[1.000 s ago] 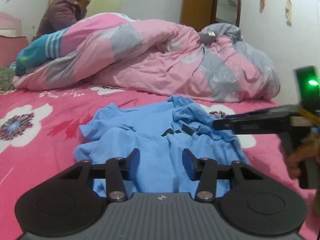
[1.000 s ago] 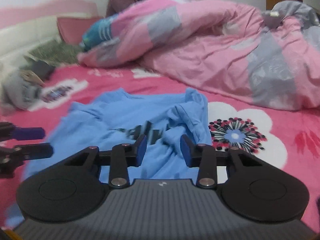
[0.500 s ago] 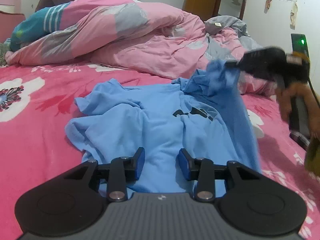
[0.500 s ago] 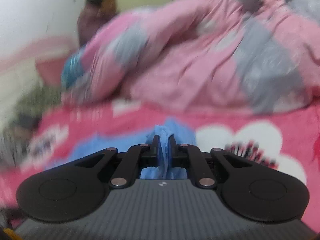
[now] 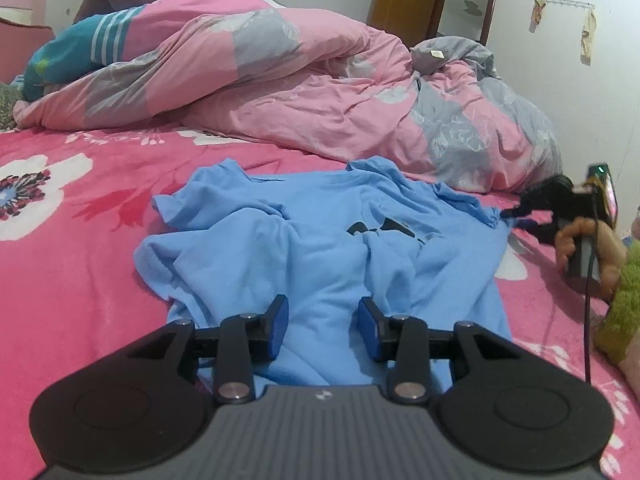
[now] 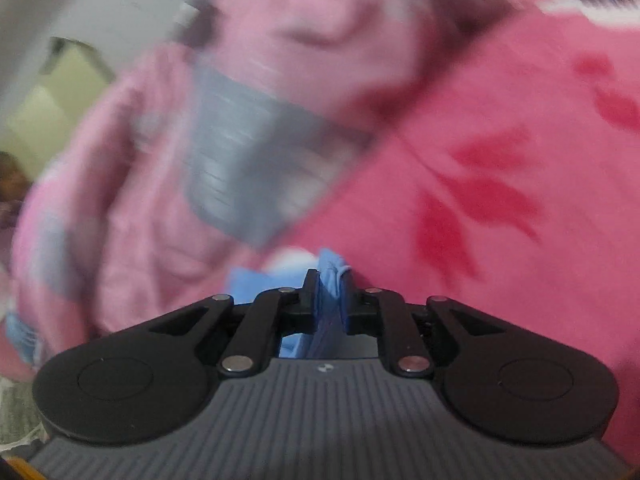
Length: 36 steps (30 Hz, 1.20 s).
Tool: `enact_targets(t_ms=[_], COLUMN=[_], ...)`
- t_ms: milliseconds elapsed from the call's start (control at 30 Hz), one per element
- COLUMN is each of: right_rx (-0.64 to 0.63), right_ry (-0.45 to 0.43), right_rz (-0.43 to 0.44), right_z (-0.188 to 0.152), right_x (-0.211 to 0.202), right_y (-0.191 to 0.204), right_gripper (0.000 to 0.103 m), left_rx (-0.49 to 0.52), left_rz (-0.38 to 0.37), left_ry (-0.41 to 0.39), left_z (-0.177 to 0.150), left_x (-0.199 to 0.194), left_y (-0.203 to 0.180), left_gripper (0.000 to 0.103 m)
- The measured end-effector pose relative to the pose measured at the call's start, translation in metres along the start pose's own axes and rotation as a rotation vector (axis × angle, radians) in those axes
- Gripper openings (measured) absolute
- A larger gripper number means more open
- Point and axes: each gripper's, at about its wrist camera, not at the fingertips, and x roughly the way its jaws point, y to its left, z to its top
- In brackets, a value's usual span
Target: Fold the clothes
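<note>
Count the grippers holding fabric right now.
1. The right gripper is shut on a fold of the blue shirt, at its right edge. The left gripper is open just above the shirt's near hem, gripping nothing.

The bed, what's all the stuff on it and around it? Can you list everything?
Shirt: one, light blue with a black print, crumpled on the middle of the bed.
Sheet: one, bright pink with flowers, under the shirt.
Quilt: one, pink and grey, heaped behind the shirt.
Teal cloth: one, teal with white stripes, at the quilt's left end.
Door: one, brown, in the back wall.
Mirror: one, dark frame, beside the door.
Left gripper: black, open over the shirt's near edge.
Right gripper: black, shut on the shirt's right edge.
Hand: one, holding the right gripper.
</note>
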Motion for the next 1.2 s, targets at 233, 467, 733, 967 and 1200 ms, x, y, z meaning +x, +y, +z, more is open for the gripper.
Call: enact_targets(t_ms=[233, 467, 733, 967, 1200], right_rx=[-0.088, -0.367, -0.785, -0.643, -0.646], right_ry=[-0.022, 0.108, 0.403, 0.482, 0.624], right_rz=[0.151, 0.403, 0.580, 0.631, 0.570], right_z=[-0.004, -0.024, -0.132, -0.145, -0.159], right_x=[-0.094, -0.210, -0.207, -0.118, -0.017], right_y=[0.022, 0.081, 0.159, 0.191, 0.238], right_gripper=[0.041, 0.052, 0.062, 0.057, 0.058], left_rx=[-0.088, -0.183, -0.236, -0.223, -0.182], left_rz=[-0.005, 0.023, 0.040, 0.036, 0.041], left_ry=[-0.019, -0.030, -0.009, 0.047, 0.083], left_z=[0.009, 0.020, 0.022, 0.011, 0.003], left_x=[-0.016, -0.032, -0.035, -0.022, -0.014], left_y=[0.020, 0.047, 0.062, 0.055, 0.045], left_gripper=[0.050, 0.052, 0.050, 0.047, 0.030])
